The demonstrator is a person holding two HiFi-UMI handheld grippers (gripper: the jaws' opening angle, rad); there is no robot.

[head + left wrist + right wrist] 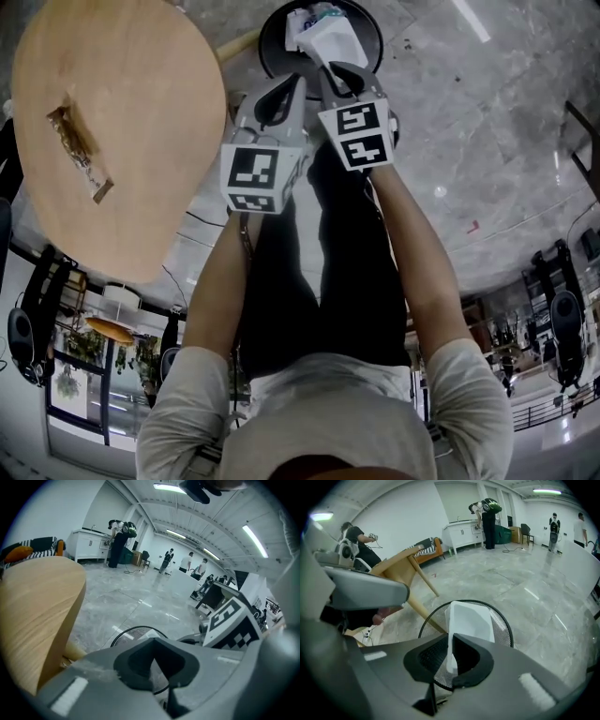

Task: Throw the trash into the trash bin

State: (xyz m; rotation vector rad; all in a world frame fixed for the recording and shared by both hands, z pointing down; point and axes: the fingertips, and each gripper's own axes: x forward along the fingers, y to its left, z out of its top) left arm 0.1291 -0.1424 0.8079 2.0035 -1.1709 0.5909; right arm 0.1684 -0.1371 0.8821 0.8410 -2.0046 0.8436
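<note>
1. The right gripper (pixel 451 644) is clamped narrowly on the thin rim of a white plastic tray (pixel 471 618).
2. Just beside it, the left gripper (pixel 154 659) has its jaws together and carries nothing.
3. The tray hangs directly over the round black wire-mesh trash bin (pixel 505 623). This looks like the drop step, and the next move only needs the right jaws to part.
4. Farther off, a brown wrapper (pixel 80 145) lies on the round pale wooden table (pixel 141 112). It is probably the next piece to fetch.
</note>
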